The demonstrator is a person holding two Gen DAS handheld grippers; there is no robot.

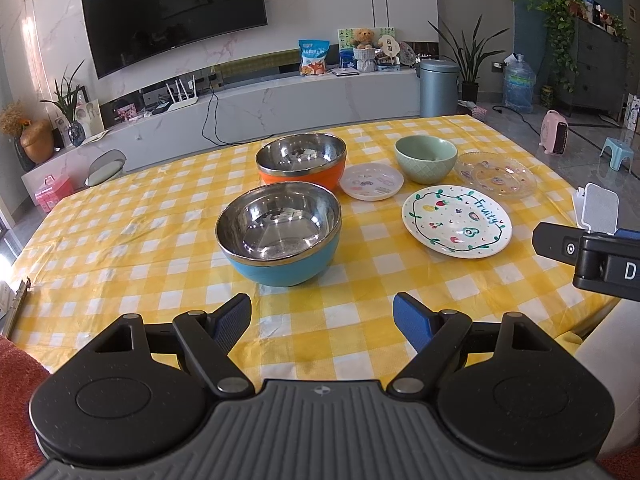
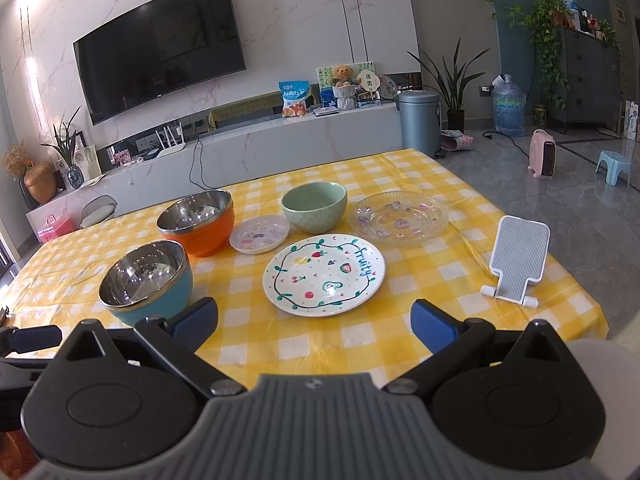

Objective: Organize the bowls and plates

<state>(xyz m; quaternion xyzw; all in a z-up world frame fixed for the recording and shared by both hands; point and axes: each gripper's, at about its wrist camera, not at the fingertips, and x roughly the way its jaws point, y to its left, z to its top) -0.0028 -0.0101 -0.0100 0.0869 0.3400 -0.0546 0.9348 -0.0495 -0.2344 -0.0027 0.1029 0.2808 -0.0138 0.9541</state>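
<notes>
Yellow-checked table (image 1: 120, 240): blue bowl (image 1: 279, 234), orange bowl (image 1: 302, 164), green bowl (image 1: 426, 159), three plates unstacked; left gripper (image 1: 322, 316), right gripper (image 2: 314, 322) wide open, empty; sorting unstarted, next likely nesting bowls.

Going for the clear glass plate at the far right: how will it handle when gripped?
The clear glass plate looks rigid but probably breakable. Its shiny surface may slip between the pads. It lies flat on the tablecloth, so getting under its low scalloped rim looks awkward.

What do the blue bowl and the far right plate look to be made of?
Blue bowl: mirror-shiny lining, likely stainless steel, with a matte blue shell, possibly plastic. Far right plate: see-through with a ribbed rim and printed motifs, so glass or clear plastic; cannot tell which.
</notes>
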